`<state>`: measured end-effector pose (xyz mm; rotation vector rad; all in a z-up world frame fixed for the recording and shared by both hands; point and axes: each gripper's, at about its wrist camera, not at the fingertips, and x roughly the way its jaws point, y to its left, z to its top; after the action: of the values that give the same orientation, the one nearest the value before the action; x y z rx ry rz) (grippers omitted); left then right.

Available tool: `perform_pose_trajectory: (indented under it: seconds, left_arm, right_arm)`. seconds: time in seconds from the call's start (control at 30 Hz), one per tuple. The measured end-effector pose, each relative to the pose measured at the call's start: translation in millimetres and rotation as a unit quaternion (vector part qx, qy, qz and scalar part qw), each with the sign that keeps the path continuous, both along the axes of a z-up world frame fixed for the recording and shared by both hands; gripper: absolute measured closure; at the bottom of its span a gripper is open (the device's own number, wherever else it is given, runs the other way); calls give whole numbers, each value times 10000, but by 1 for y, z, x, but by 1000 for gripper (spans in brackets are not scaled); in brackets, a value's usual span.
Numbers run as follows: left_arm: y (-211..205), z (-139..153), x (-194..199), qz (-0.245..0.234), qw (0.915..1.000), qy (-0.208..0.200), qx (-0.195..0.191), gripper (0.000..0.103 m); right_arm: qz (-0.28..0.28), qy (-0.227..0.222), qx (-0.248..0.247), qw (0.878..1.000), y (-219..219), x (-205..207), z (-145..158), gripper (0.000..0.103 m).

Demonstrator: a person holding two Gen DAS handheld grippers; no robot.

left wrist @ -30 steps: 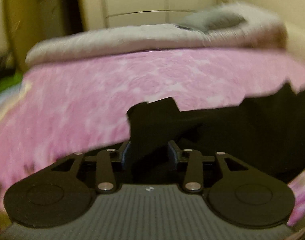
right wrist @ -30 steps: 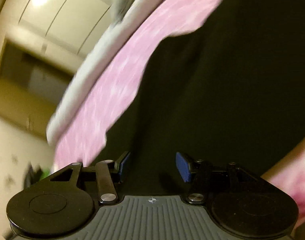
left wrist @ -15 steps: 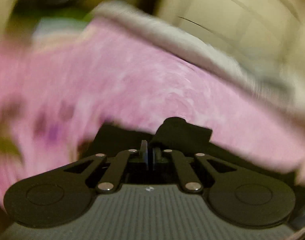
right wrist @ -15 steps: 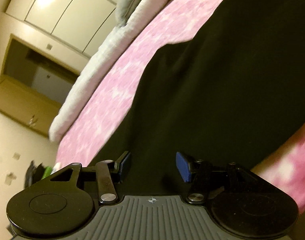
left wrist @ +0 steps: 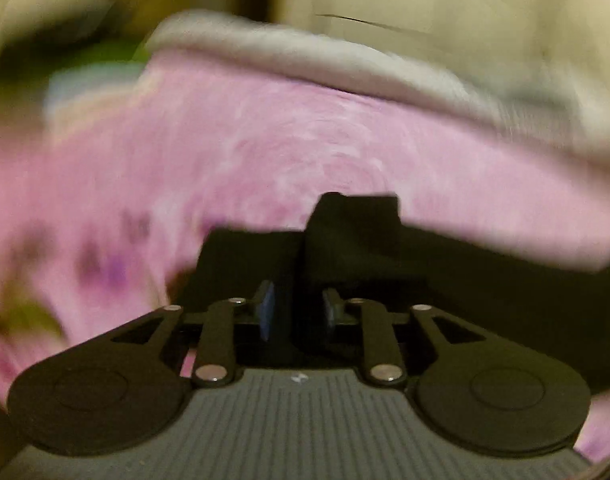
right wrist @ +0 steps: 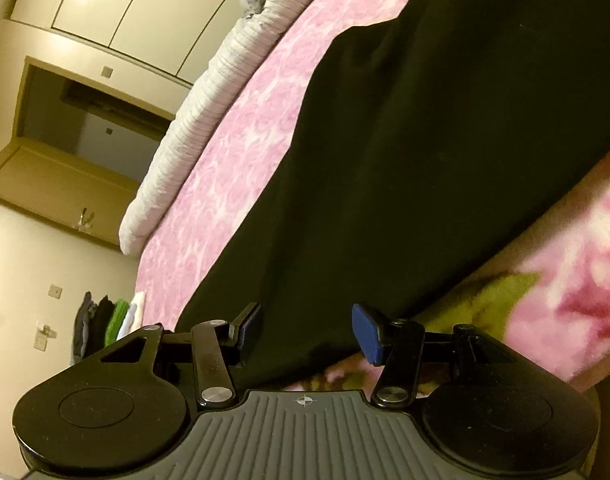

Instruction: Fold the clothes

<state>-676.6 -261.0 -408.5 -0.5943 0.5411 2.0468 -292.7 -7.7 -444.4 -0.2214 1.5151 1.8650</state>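
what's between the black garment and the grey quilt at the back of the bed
Only bare pink floral bedspread lies between the black garment and the grey quilt, clearest in the right wrist view.

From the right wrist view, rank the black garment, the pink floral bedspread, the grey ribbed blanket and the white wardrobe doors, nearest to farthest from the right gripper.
1. Black garment: directly ahead of the right gripper, its hem between the open jaws.
2. Pink floral bedspread: beneath and left of the garment.
3. Grey ribbed blanket: along the bed's far edge.
4. White wardrobe doors: upper left, behind the bed.

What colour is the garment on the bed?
Black garment, plain and unpatterned; clearest in the right wrist view.
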Motion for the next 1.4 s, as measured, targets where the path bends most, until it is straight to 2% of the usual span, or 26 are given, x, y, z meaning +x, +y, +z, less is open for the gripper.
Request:
perform_pose_trajectory:
  seconds: [0.03, 0.07, 0.13, 0.2, 0.23, 0.27, 0.3, 0.33, 0.37, 0.4, 0.43, 0.47, 0.5, 0.53, 0.57, 0.6, 0.63, 0.67, 0.73, 0.83, 0.97, 1.13, 1.4]
  left_arm:
    - [8, -3, 15, -232, 9973, 609, -332, 73]
    - [14, -9, 27, -471, 9896, 1192, -649, 73]
    - [22, -25, 46, -975, 9618, 2251, -1218, 73]
    - [26, -40, 61, -1475, 9316, 2946, -1537, 70]
    - [29, -47, 66, -1643, 9197, 3180, -1612, 70]
    - [33, -52, 68, -1734, 9128, 3317, -1632, 71]
    - [35, -55, 68, -1782, 9095, 3392, -1610, 72]
    - [38, -55, 63, -1734, 9156, 3306, -1496, 90]
    - [39, -46, 51, -1451, 9403, 2825, -1219, 99]
    - [37, -32, 35, -1041, 9677, 2130, -859, 100]
    - [31, -19, 14, -577, 9892, 1279, -415, 100]
    - [17, -6, -14, 47, 9996, 170, 216, 100]
    - [-3, -2, -42, 649, 9902, -903, 849, 100]
    - [-24, -2, -67, 1176, 9648, -1874, 1419, 100]
    - [-44, -7, -88, 1621, 9313, -2672, 1870, 100]
    - [-58, -16, -102, 1925, 9032, -3207, 2108, 98]
    - [-67, -24, -111, 2092, 8866, -3519, 2154, 98]
    - [-70, -29, -115, 2158, 8815, -3637, 2099, 98]
    - [-70, -34, -113, 2063, 8835, -3672, 2050, 97]
    - [-66, -30, -107, 1899, 8805, -3774, 2151, 73]
    - [-59, -26, -108, 1834, 8761, -3905, 2150, 73]
    - [-59, -27, -106, 1831, 8736, -3973, 2131, 73]
    - [-62, -31, -104, 1818, 8675, -4056, 2235, 76]
  right_arm:
    - [4, -7, -2, 10000, 0, 0, 1, 49]
    - [15, -21, -2, 10000, 1, 0, 2, 49]
    - [33, -40, -9, 10000, 1, 0, 3, 49]
    - [22, -42, -16, 10000, 2, 3, 4, 49]
    - [2, -43, -25, 10000, 2, 3, 4, 49]
    - [-19, -37, -32, 10000, 2, 4, 3, 49]
    - [-31, -29, -39, 10000, 2, 4, 2, 49]
    - [-36, -23, -45, 10000, 3, 4, 1, 49]
    - [-41, -17, -51, 10000, 3, 3, 1, 49]
    - [-44, -16, -53, 10000, 4, 1, 1, 49]
    - [-48, -19, -48, 10000, 5, -1, 1, 49]
    - [-59, -21, -38, 10000, 6, -1, 1, 49]
    - [-73, -21, -29, 10000, 6, -1, 2, 49]
    - [-89, -19, -24, 10000, 6, -1, 2, 49]
    - [-102, -9, -18, 9999, 6, -1, 2, 49]
    - [-112, 9, -11, 9999, 6, -1, 2, 49]
    - [-105, 46, -9, 9999, 5, -2, 2, 49]
    - [-79, 104, -12, 9999, 4, -4, 2, 49]
    - [-27, 222, -18, 9997, 1, -7, 3, 49]
    - [23, 517, -174, 9985, -5, -13, 0, 49]
    - [-24, 1030, -641, 9926, -11, -17, -12, 49]
    - [-357, 1615, -1392, 9764, -13, -18, -34, 50]
    - [-634, 1655, -1513, 9725, 0, -19, -46, 67]
